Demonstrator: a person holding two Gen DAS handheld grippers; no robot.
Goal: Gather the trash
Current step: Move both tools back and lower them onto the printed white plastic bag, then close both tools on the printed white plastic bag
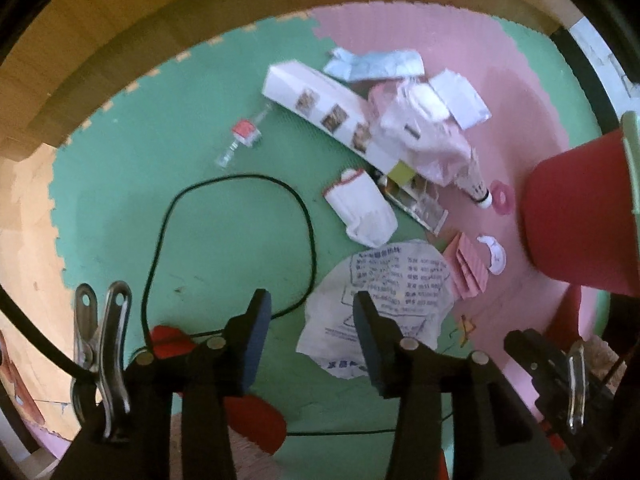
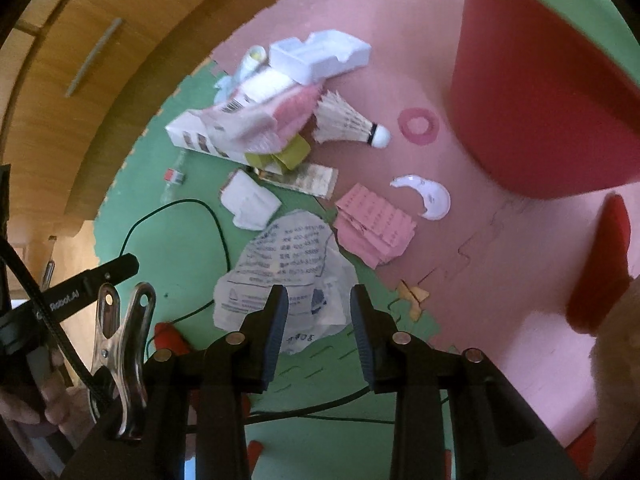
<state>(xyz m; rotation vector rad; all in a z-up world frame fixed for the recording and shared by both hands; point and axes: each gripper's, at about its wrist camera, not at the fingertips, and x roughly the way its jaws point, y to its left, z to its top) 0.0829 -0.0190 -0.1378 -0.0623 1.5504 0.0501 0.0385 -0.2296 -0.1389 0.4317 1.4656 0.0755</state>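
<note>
Trash lies scattered on a green and pink foam mat. A crumpled white printed paper (image 1: pixel 380 292) (image 2: pixel 286 272) lies nearest. Beyond it are a folded pink paper (image 2: pixel 374 226) (image 1: pixel 470 270), a white glove-like cloth (image 1: pixel 360 208) (image 2: pixel 250 200), a long white box (image 1: pixel 320 110) (image 2: pixel 204 140), a shuttlecock (image 2: pixel 348 124) (image 1: pixel 478 188) and a small clear bottle (image 1: pixel 244 136). A red bin (image 2: pixel 536 92) (image 1: pixel 580 216) stands at the right. My left gripper (image 1: pixel 312 314) is open above the mat, by the paper's left edge. My right gripper (image 2: pixel 318 308) is open over the paper's near edge.
A thin black cord (image 1: pixel 236 240) loops on the green mat left of the paper. A white curved plastic scrap (image 2: pixel 426 196) and a pink ring (image 2: pixel 418 126) lie near the bin. Wooden floor (image 1: pixel 100 60) and cabinet (image 2: pixel 80 60) border the mat. The left gripper's body (image 2: pixel 80 292) shows at left.
</note>
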